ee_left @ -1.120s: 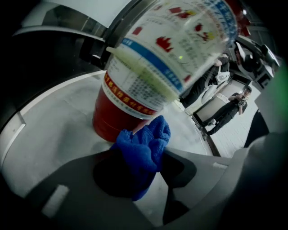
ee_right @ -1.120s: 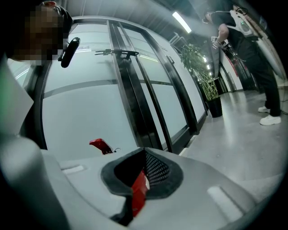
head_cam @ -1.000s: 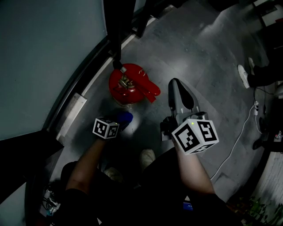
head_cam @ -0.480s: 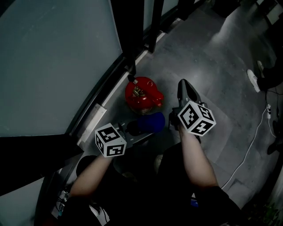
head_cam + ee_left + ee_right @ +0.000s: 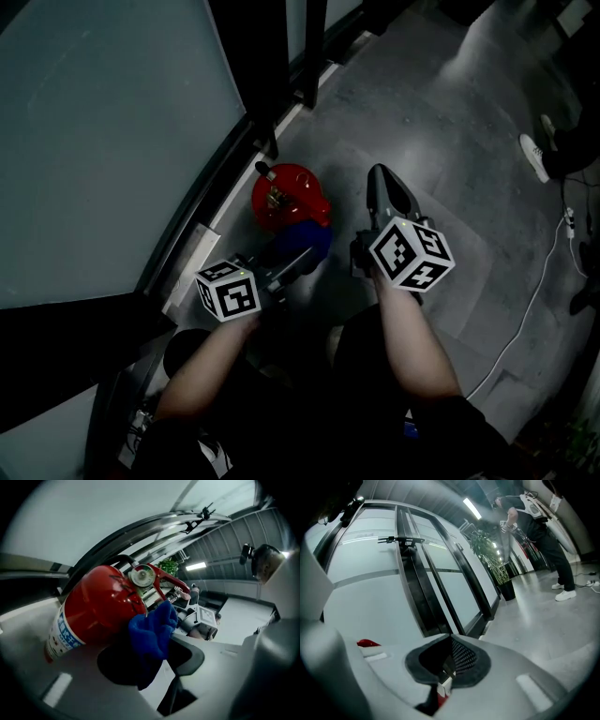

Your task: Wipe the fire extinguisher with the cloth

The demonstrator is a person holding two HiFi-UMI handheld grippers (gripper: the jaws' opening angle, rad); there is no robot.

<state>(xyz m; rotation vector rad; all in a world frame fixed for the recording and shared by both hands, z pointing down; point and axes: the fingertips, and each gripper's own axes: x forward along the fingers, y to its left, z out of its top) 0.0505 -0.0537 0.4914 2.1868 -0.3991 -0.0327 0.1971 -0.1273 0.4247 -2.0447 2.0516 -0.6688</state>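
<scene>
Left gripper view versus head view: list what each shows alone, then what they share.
Left gripper view only: the extinguisher's gauge and blue-and-white label. Head view only: the person's forearms and a white cable. Both: the red fire extinguisher, with the blue cloth in the left tongs against it.

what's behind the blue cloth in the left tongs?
The red fire extinguisher: its shoulder, gauge and lever show around the blue cloth, which the left tongs pinch. The patch of cylinder directly behind the cloth is covered.
</scene>
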